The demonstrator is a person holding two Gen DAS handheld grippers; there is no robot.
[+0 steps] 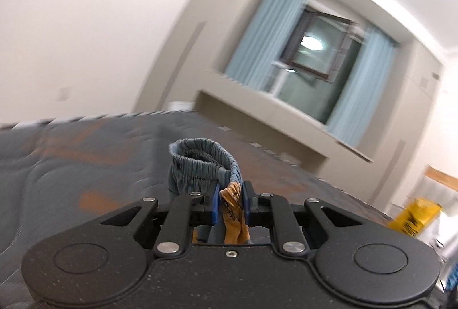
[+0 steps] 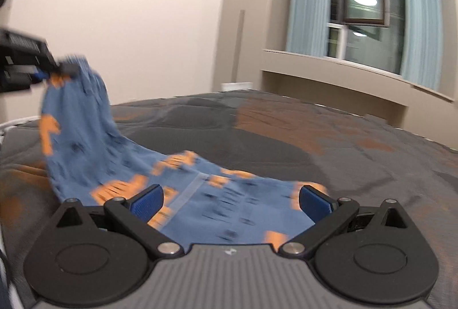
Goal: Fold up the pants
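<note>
Left gripper (image 1: 231,201) pinched the pants (image 2: 86,143) at the elastic waistband (image 1: 204,165), lifted at far left. Right gripper (image 2: 231,201) fingers spread wide, pants lying between them. Fabric draped down onto the grey-orange bedspread (image 2: 315,137).

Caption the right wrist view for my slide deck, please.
Open right gripper over blue pants on the bed while the left gripper lifts one end.
</note>
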